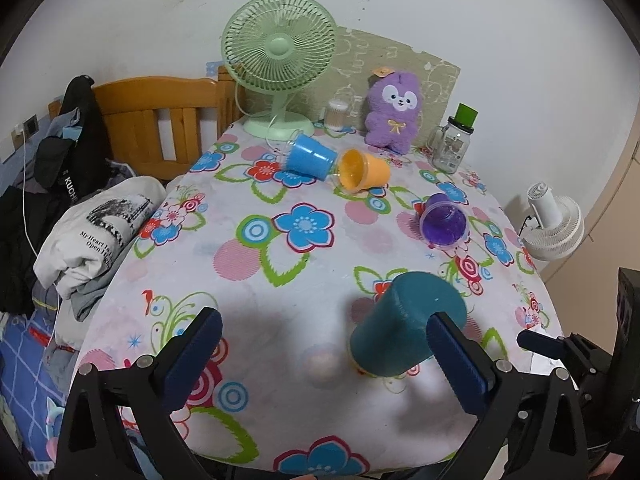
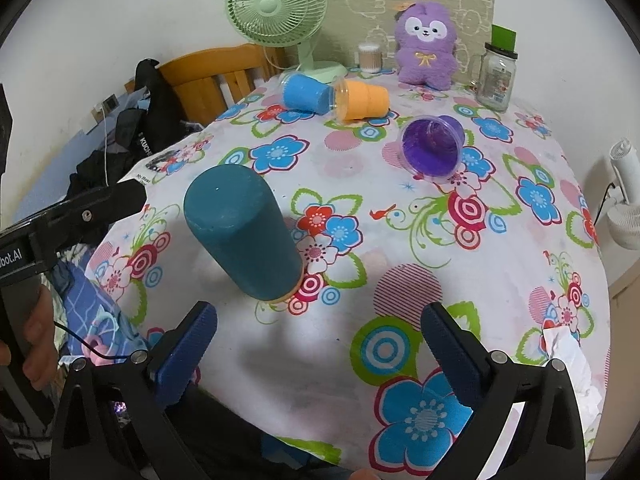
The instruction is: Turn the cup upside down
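Both sets of jaws stand wide apart and grip nothing. From the left wrist view, the left gripper hovers low over the floral tablecloth, and the teal cup stands mouth-down between its blue pads, close against the right-hand pad; whether the two touch I cannot tell. From the right wrist view, the right gripper sits just behind the same teal cup, whose flat base faces up (a thin orange edge shows at its rim against the cloth).

Farther back lie three cups on their sides: a blue cup touching an orange cup mouth to mouth, and a purple cup apart, near the right. Along the back edge stand a green desk fan, a purple plush toy and a glass jar.
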Demonstrator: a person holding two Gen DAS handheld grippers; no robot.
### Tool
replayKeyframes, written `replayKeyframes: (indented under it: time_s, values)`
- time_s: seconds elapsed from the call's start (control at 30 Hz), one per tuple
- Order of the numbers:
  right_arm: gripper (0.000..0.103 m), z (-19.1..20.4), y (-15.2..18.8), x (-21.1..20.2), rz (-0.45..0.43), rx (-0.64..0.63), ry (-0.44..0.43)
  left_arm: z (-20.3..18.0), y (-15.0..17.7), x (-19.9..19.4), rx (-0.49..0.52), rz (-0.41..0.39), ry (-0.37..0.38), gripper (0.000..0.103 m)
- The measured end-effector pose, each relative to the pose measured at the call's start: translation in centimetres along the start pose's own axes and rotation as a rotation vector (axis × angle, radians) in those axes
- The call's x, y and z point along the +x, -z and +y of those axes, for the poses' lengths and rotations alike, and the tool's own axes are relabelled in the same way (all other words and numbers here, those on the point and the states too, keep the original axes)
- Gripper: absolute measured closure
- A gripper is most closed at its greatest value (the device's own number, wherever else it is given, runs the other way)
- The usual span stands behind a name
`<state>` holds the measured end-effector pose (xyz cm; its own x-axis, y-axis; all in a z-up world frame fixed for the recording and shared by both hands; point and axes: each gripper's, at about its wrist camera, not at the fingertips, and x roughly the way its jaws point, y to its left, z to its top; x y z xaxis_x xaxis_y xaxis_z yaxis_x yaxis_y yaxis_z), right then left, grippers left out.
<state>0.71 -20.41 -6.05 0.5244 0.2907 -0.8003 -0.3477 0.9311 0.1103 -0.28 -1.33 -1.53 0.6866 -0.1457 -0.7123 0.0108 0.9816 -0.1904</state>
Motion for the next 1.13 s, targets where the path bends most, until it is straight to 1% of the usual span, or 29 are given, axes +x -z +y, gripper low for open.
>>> replayKeyframes:
  time_s: [0.17, 0.43, 0.57, 0.67, 0.87, 1.13]
  values:
    - [0.0, 0.5, -0.3, 0.5, 0.007, -0.006, 0.0, 0.7, 0.3, 0.2, -0.013, 0.007, -0.004, 0.0]
    - [0.0, 1.3, -1.0, 0.8, -0.005, -0.016, -0.012, 1.6, 0.7, 0.2, -0.026, 0.008, -0.009, 0.0]
    - [0.0, 1.7, -1.1, 1.2, 0.0, -0.023, -0.026, 2.2, 0.9, 0.6, -0.037, 0.019, -0.017, 0.0]
    - [0.0, 2.0, -1.1, 1.5, 0.005, -0.031, -0.021, 2.6, 1.1, 1.0, -0.047, 0.031, -0.024, 0.0]
    - [0.0, 1.8, -0.9, 2.0, 0.019, -0.026, -0.014, 3.2, 1.5, 1.7, -0.06, 0.049, -0.033, 0.0]
    - [0.0, 1.6, -0.8, 2.0, 0.017, -0.021, -0.013, 3.0, 1.6, 1.8, -0.051, 0.041, -0.033, 0.0]
